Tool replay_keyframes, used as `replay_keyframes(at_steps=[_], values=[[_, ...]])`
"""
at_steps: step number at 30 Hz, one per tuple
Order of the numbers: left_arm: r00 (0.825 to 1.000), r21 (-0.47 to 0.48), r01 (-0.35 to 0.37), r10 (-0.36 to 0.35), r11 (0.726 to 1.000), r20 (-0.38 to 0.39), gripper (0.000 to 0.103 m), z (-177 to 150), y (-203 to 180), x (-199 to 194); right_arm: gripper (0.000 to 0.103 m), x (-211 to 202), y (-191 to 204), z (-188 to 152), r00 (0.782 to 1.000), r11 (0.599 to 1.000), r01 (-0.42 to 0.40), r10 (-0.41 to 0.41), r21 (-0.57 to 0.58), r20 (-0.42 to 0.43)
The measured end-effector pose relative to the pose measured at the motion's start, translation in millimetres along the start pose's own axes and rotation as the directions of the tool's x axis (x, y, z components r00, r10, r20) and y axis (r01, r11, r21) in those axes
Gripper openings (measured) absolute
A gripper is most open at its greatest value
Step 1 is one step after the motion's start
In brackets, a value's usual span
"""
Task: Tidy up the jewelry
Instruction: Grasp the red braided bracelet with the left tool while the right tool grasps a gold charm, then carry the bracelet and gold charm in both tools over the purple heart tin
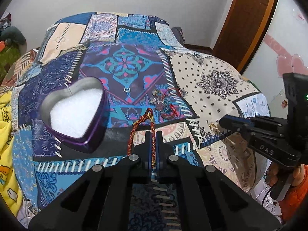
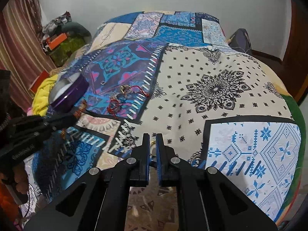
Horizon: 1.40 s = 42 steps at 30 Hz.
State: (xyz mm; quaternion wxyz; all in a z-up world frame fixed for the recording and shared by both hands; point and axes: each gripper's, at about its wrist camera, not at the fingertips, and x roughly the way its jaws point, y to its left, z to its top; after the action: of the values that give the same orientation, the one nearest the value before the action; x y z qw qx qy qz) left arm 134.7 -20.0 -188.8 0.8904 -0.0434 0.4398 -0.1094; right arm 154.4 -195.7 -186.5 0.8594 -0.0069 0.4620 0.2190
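The left gripper (image 1: 153, 134) has its fingers clamped on a red-and-gold braided cord bracelet (image 1: 141, 124), which loops out ahead of the tips and a little to their left, so the step in hand looks like carrying this piece to storage. Ahead and to the left of that claw sits the open heart-shaped purple tin (image 1: 76, 111), its white lining showing no jewelry yet. Straight ahead of the tips, beyond the bracelet, a tangle of red-string charms (image 1: 165, 105) lies on the patchwork bedspread (image 1: 217, 80), with a small silver ring (image 1: 127, 89) just past it. The right gripper (image 2: 152, 137) has its fingers drawn close around a small gold-coloured piece (image 2: 153, 144); whether they actually pinch it cannot be told, since a narrow gap shows between the pads. The next move likely calls for swinging the left claw leftward over the tin and parting the fingers so the cord drops onto the lining rather than draping across the rim. The limp cord may snag on a pad.
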Motion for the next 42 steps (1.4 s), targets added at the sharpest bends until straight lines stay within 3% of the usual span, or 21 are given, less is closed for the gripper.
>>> replay_keyframes(at_steps=[3,9,14,16,23,31,35,39,42], values=[[1.000,-0.006,-0.001,0.001,1.000,0.006,0.001,1,3,-2,0.015,10,-3,0,0.999,1.000,-0.016,0.017,0.021,-0.040],[1.000,-0.018,0.004,-0.004,1.000,0.005,0.001,0,7,0,0.015,25,-2,2,0.998,1.000,-0.027,0.028,0.013,-0.063],[1.000,-0.020,0.001,-0.001,1.000,0.007,0.001,0,6,-1,0.014,27,5,-1,0.999,0.999,-0.001,0.000,-0.033,-0.037],[1.000,-0.023,0.002,-0.002,1.000,0.014,0.001,1,6,-3,0.009,26,5,-2,0.999,0.999,-0.002,0.001,-0.033,-0.036],[0.998,-0.029,-0.006,0.008,1.000,0.068,0.001,7,8,-24,0.008,17,7,0,1.000,1.000,-0.015,0.014,-0.026,-0.013],[0.989,-0.044,-0.013,0.020,0.999,0.146,0.001,16,18,-54,0.008,-11,26,16,0.996,0.998,-0.028,0.033,-0.063,0.082],[0.996,-0.047,0.035,-0.031,0.998,0.079,0.004,15,19,-43,0.008,-22,31,24,0.991,0.997,-0.032,0.041,-0.075,0.128],[1.000,-0.043,0.020,-0.021,0.999,-0.014,0.021,8,15,-13,0.008,-26,35,27,0.989,0.997,-0.039,0.049,-0.073,0.140],[0.997,-0.058,-0.009,0.005,0.998,-0.071,0.021,3,15,11,0.008,-25,34,26,0.989,0.997,-0.044,0.053,-0.068,0.137]])
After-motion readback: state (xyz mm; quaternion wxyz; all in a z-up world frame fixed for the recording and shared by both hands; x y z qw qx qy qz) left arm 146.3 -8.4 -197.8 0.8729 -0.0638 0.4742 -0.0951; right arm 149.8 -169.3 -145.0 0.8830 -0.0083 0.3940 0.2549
